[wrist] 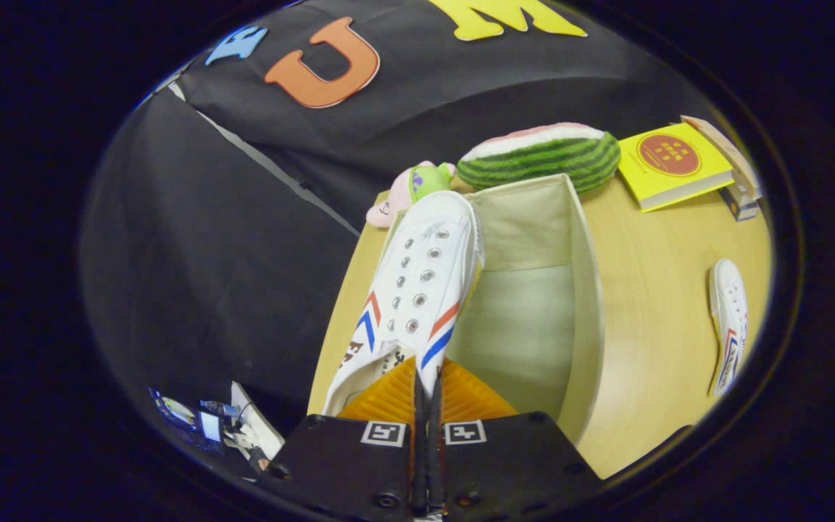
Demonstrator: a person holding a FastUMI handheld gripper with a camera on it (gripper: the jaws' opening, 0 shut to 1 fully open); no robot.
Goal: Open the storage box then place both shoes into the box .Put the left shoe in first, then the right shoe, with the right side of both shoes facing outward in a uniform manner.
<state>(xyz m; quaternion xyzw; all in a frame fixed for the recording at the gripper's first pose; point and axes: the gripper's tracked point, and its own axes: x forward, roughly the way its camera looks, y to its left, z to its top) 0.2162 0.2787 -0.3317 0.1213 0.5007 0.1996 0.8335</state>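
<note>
Wooden table (649, 304) under open box (591, 304), shoe (728, 319), books (671, 163), plush watermelon (541, 156)

A white canvas lace-up shoe with red and blue side stripes (417, 290) is held at its heel edge between the closed fingers of the claw (425, 406), its toe pointing away over the near wall of an open beige fabric storage box (584, 290). A second matching white shoe (729, 319) lies on the wooden bench (657, 304), well apart from the box.
</note>
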